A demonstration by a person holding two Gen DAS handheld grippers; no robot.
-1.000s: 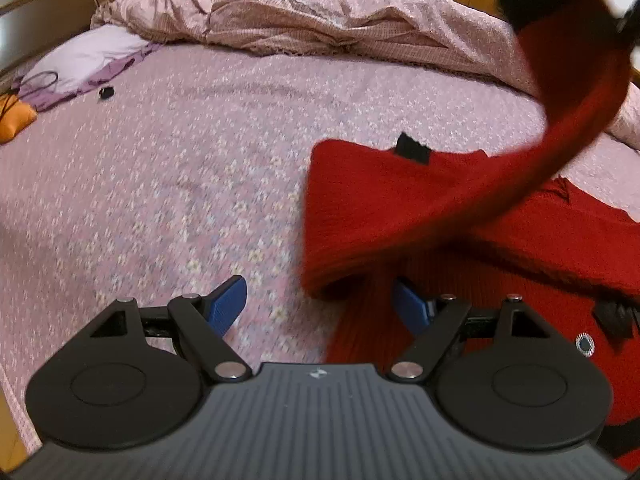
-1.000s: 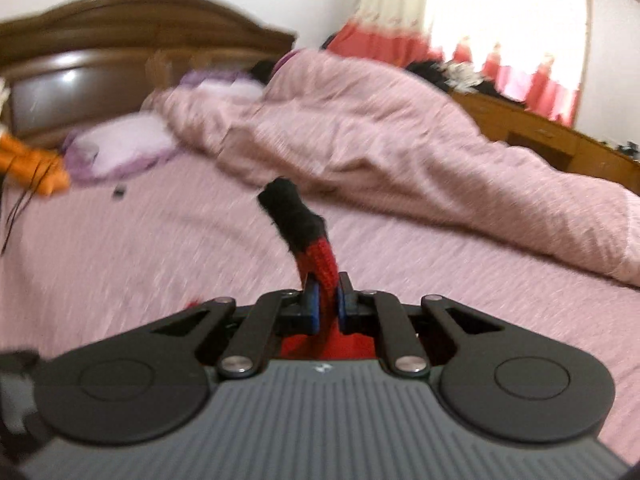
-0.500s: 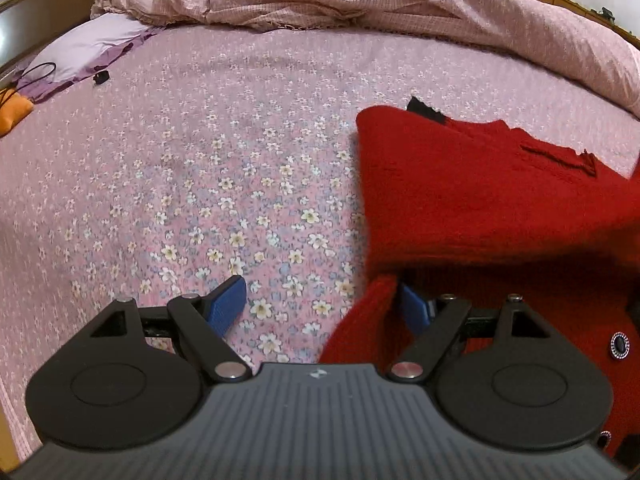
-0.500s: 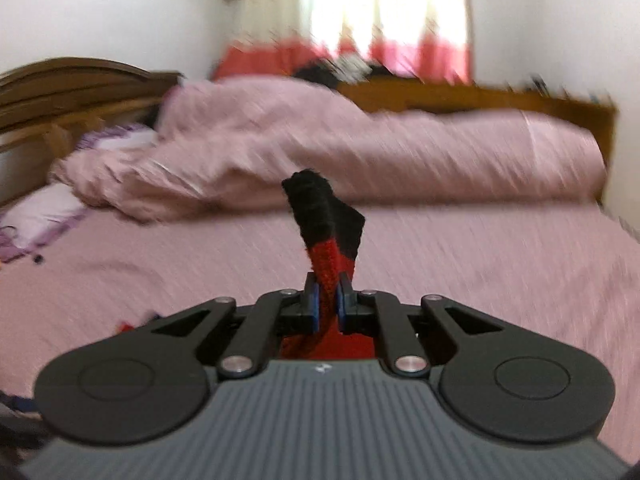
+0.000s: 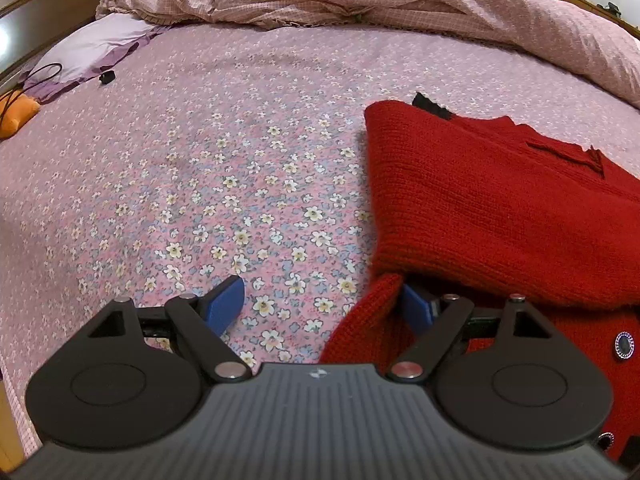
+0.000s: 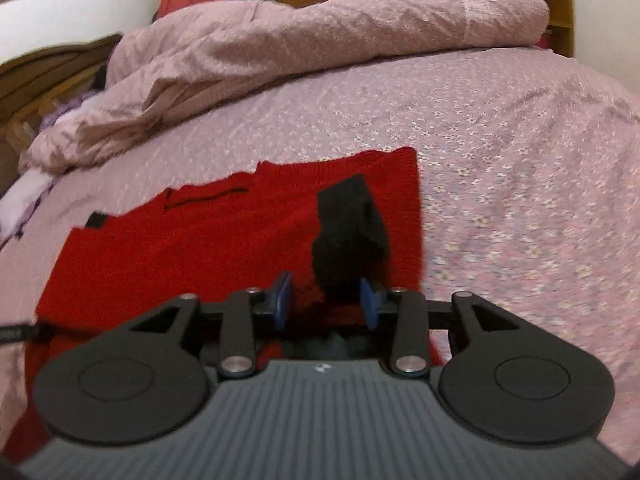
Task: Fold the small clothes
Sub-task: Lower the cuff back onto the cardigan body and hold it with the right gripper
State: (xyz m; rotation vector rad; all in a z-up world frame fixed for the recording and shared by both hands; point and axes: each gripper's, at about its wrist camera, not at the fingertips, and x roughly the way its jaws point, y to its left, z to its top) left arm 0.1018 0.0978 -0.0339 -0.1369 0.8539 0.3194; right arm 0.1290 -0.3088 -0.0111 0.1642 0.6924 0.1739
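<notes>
Right wrist view: the right hand-held gripper point(image 6: 325, 299), jaws parted, straddles the black cuff point(image 6: 349, 236) of the red sweater point(image 5: 488, 216) lying on the floral bed point(image 5: 224, 168), while the left hand-held gripper point(image 5: 320, 304), jaws wide, holds nothing at the sweater's edge.

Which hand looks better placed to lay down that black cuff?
Right: the right hand-held gripper is open with the black cuff between its fingers, over the red sweater.
</notes>
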